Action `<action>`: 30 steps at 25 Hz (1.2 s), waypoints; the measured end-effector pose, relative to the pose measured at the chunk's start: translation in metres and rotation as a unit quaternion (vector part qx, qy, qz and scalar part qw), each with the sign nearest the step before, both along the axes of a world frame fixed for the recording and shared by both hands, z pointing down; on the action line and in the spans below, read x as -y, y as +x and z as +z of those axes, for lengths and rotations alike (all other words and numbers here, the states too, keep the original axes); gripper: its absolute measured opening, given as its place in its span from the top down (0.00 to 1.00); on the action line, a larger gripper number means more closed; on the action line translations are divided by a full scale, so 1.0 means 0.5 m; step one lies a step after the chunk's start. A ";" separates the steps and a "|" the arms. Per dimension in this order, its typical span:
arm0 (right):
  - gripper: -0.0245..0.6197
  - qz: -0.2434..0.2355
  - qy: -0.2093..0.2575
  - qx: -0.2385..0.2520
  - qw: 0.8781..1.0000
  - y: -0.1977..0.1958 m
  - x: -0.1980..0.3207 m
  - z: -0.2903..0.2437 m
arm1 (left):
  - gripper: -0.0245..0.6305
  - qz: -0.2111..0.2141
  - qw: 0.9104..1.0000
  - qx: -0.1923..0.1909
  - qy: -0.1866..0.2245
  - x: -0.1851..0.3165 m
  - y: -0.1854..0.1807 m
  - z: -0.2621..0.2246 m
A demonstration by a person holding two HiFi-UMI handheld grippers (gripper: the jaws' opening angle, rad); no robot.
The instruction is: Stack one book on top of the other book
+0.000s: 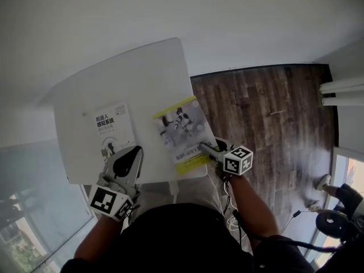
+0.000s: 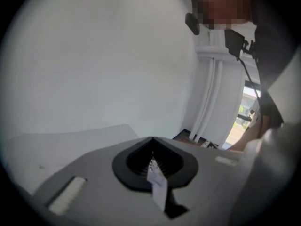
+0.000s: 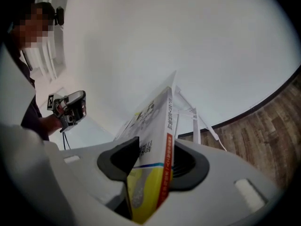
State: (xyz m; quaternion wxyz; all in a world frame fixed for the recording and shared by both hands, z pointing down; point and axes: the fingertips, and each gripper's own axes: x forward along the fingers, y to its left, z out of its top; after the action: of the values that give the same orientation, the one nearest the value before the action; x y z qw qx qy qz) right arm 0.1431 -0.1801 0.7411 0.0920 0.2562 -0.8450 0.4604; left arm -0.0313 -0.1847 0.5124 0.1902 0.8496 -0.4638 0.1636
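Observation:
Two books lie side by side on the white table (image 1: 131,75). The white book (image 1: 111,127) is on the left, and the grey book with yellow bands (image 1: 183,134) is on the right. My left gripper (image 1: 131,153) sits at the white book's near edge. In the left gripper view (image 2: 153,161) its jaws are shut on a thin white printed sheet (image 2: 157,185), apparently that book's cover or edge. My right gripper (image 1: 206,148) holds the near right corner of the grey and yellow book (image 3: 157,121), whose spine stands between the pads (image 3: 129,157), which press on it.
The table's right edge ends over dark wooden floor (image 1: 267,112). White table legs (image 3: 195,119) show past the book in the right gripper view. White rails (image 1: 341,92) stand at the far right. My own body fills the bottom of the head view.

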 end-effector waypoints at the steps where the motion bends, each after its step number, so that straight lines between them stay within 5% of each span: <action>1: 0.67 0.001 0.001 -0.006 1.000 0.000 0.000 0.001 | 0.96 -0.004 1.000 -0.003 0.002 -0.002 -0.004 0.000; 9: 0.74 0.021 0.010 -0.056 0.998 0.011 0.009 -0.014 | 0.96 -0.014 0.999 -0.012 0.031 -0.011 -0.027 -0.030; 30: 0.85 0.120 -0.005 -0.013 0.993 0.014 -0.015 -0.126 | 0.96 -0.009 0.997 -0.035 0.063 -0.054 -0.084 -0.101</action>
State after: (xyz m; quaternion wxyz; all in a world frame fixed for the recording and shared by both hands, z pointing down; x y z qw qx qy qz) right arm 0.1500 -0.1724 0.6781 0.0480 0.3610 -0.8047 0.4689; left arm -0.0732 -0.1578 0.4619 0.1544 0.8609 -0.4739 0.1023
